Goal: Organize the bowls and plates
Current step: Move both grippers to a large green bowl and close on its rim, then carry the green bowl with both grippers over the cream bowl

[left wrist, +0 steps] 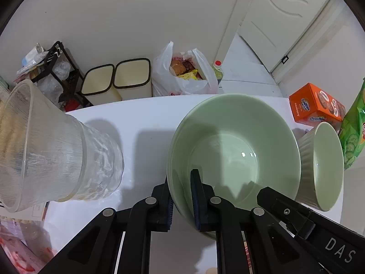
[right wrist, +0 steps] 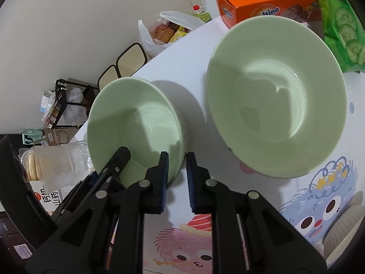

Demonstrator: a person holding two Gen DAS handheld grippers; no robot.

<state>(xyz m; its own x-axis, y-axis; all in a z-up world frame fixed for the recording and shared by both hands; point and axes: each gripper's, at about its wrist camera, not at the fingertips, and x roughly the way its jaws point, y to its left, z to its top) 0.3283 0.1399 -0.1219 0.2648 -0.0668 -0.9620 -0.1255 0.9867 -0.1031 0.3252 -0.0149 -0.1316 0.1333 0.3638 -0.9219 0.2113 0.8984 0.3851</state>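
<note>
In the left wrist view my left gripper (left wrist: 182, 196) straddles the near rim of a pale green bowl (left wrist: 235, 146), one pad outside and one inside, with a little gap left. A smaller ribbed green bowl (left wrist: 319, 166) stands to its right. My right gripper's finger (left wrist: 285, 207) reaches over the big bowl's right rim. In the right wrist view my right gripper (right wrist: 176, 178) straddles the near rim of the same green bowl (right wrist: 134, 123), jaws apart. A second, wider green bowl (right wrist: 276, 96) stands to its right.
A clear ribbed plastic cup (left wrist: 52, 146) stands left on the white table (left wrist: 141, 123). An orange Ovaltine box (left wrist: 314, 105) and a green snack bag (left wrist: 353, 125) sit at the right. On the floor beyond are two bins (left wrist: 116, 80), a plastic bag (left wrist: 184, 70) and a black rack (left wrist: 59, 68).
</note>
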